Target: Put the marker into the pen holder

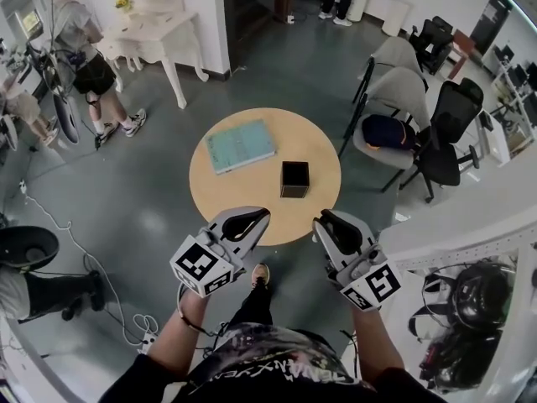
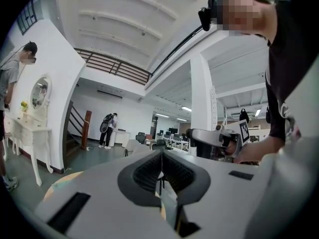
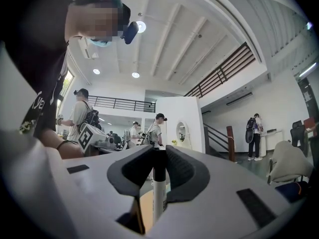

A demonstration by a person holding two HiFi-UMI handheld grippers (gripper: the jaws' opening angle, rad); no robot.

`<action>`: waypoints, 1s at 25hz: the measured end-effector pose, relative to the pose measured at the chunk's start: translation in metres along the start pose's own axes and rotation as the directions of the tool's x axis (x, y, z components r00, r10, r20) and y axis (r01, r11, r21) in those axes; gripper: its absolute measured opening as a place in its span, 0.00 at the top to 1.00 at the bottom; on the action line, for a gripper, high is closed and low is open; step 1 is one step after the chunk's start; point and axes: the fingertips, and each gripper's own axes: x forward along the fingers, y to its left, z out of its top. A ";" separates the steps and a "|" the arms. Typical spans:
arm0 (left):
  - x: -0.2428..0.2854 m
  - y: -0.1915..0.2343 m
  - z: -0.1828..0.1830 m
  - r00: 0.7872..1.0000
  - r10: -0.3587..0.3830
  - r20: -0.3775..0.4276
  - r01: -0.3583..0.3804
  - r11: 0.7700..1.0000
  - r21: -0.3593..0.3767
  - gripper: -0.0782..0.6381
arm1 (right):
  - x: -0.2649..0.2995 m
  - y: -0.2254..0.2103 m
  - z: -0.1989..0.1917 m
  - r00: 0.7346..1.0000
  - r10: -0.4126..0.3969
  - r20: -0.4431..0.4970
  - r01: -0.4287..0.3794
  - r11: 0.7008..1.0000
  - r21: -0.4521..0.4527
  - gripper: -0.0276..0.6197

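The black square pen holder stands open-topped on the round wooden table, right of centre. Both grippers hover level at the table's near edge, short of the holder. My right gripper is shut on the marker, a white barrel with a black cap that stands upright between the pads. My left gripper is shut with nothing in it; in the left gripper view its pads meet along a thin line. The marker itself is hidden in the head view.
A teal book lies on the table's left half. Grey chairs, one with a dark bag, and a black office chair stand to the right. A white dressing table and a person are at far left. Cables trail on the floor.
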 end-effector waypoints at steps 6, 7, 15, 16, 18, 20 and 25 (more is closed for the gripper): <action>0.020 0.043 0.007 1.000 -0.017 0.002 0.017 1.000 -0.010 0.86 | 0.041 -0.026 0.001 1.000 -0.010 -0.006 0.010 1.000 0.004 0.84; 0.023 0.049 0.008 1.000 -0.018 0.001 0.018 1.000 -0.015 0.86 | 0.047 -0.030 0.001 1.000 -0.011 -0.006 0.011 1.000 0.005 0.84; 0.048 0.094 0.007 0.999 -0.043 -0.021 0.043 0.999 -0.026 0.86 | 0.089 -0.064 0.000 0.999 -0.035 -0.010 0.035 0.999 0.011 0.84; 0.051 0.099 0.007 0.999 -0.049 -0.020 0.049 0.998 -0.026 0.86 | 0.094 -0.067 -0.001 0.999 -0.038 -0.011 0.038 0.999 0.011 0.84; 0.057 0.108 0.008 0.998 -0.062 -0.016 0.061 0.998 -0.028 0.85 | 0.103 -0.074 -0.003 0.999 -0.044 -0.014 0.044 0.999 0.011 0.84; 0.064 0.116 0.006 0.997 -0.070 -0.016 0.070 0.997 -0.033 0.86 | 0.110 -0.081 -0.006 0.999 -0.049 -0.016 0.050 0.999 0.013 0.84; 0.075 0.130 0.001 0.995 -0.093 -0.025 0.092 0.995 -0.045 0.85 | 0.126 -0.093 -0.013 0.998 -0.063 -0.016 0.064 0.998 0.017 0.84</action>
